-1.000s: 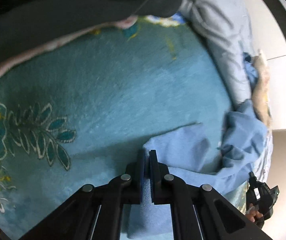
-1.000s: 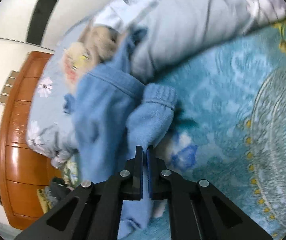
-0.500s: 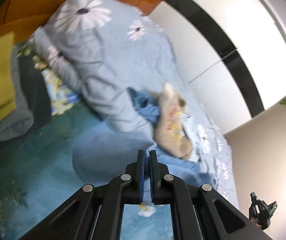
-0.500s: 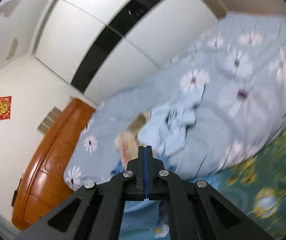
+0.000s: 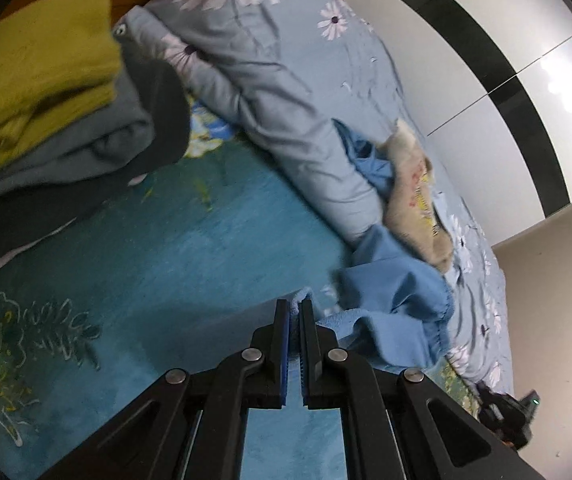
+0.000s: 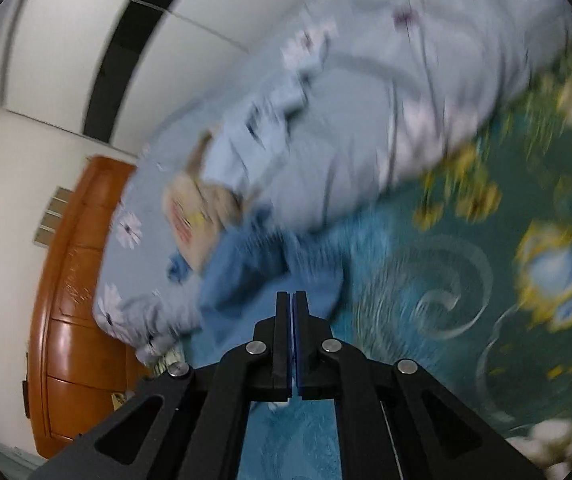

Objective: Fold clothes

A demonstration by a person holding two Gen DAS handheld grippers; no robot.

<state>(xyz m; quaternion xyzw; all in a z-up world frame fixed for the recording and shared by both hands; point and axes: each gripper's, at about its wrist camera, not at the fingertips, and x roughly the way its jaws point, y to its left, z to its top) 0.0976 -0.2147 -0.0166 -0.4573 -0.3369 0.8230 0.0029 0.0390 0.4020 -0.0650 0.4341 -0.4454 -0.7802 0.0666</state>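
Observation:
A light blue fleece garment [image 5: 398, 304] lies bunched on the teal flowered bedspread [image 5: 166, 264], against a rolled grey-blue daisy quilt [image 5: 286, 92]. My left gripper [image 5: 294, 308] is shut on an edge of the blue garment, which shows between its pads. In the right wrist view the same garment [image 6: 254, 276] is blurred just beyond my right gripper [image 6: 291, 298], which is shut on a thin blue edge of it.
A stack of folded clothes, yellow-green [image 5: 34, 68] over grey [image 5: 86, 148], sits at the left. A beige garment [image 5: 410, 196] lies on the quilt. A wooden headboard [image 6: 74, 292] and a white wardrobe [image 6: 86, 40] are behind.
Both grippers swung up with the blue garment and have come back down toward the bedspread. The garment is more bunched now. Both stayed shut.

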